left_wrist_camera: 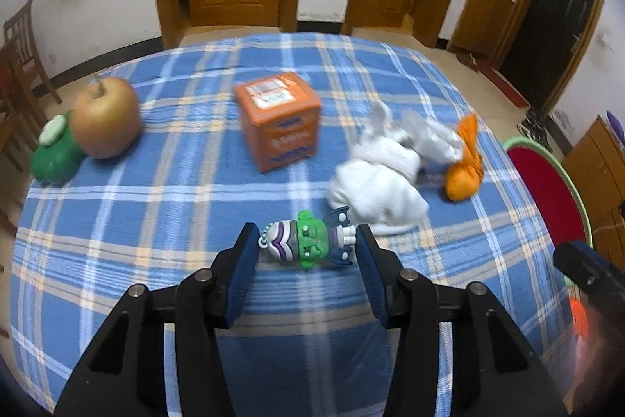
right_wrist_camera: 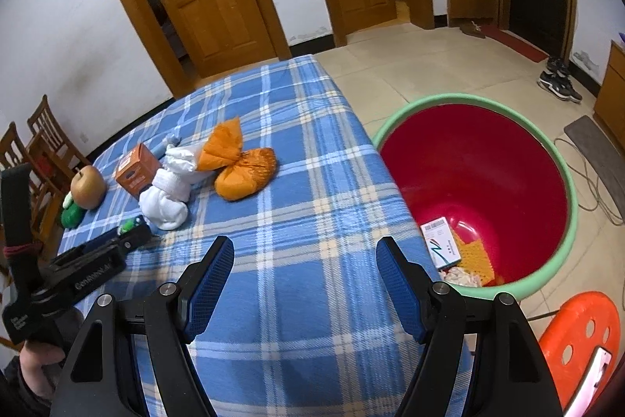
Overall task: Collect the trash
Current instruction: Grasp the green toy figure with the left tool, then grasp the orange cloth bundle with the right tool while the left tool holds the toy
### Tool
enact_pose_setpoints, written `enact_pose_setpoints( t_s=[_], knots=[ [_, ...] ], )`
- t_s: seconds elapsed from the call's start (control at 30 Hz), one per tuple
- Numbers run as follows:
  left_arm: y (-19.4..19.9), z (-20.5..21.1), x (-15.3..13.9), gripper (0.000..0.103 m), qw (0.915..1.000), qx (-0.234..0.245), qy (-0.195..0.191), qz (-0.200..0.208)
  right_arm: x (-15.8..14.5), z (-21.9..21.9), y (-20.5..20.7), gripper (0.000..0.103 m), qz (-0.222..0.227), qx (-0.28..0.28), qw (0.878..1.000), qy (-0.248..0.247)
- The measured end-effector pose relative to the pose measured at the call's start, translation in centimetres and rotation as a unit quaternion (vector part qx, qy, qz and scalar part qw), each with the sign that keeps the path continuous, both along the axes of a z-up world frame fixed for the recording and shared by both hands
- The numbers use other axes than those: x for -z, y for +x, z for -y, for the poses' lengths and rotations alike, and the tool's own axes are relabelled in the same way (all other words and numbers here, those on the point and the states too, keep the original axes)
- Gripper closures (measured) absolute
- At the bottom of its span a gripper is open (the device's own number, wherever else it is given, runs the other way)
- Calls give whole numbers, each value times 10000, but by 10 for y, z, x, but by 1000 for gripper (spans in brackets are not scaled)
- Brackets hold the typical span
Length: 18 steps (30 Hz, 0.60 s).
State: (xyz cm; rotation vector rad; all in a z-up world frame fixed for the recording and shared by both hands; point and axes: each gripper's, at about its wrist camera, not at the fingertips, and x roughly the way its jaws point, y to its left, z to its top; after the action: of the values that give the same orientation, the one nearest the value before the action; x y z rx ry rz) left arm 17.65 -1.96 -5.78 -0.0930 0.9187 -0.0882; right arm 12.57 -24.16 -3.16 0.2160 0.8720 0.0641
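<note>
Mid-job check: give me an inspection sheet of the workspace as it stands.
Surface: table under a blue plaid cloth.
Job's things: white wad and orange wad lie on the cloth; red bin on the floor beside the table holds a small box and scraps.
Clutter: apple, green toy, orange carton, toy figure.
Grippers: left gripper straddles the toy figure, pads just at its ends; right gripper open, nothing between the jaws.
Cables: cord on the floor past the bin.
Surroundings: wooden doors, chairs, orange stool, shoes.
</note>
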Motion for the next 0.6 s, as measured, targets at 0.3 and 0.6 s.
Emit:
enact_pose_setpoints(
  t_s=[0.3, 0.6],
  knots=[
    [2, -33, -7, 52, 9985, -490, -117, 212, 9, -28, 38, 27, -86, -395, 9991, -121],
    [8, -43, 2, 52, 9982, -516, -248, 199, 32, -51, 81, 27, -327, -678, 9959, -503]
  ],
)
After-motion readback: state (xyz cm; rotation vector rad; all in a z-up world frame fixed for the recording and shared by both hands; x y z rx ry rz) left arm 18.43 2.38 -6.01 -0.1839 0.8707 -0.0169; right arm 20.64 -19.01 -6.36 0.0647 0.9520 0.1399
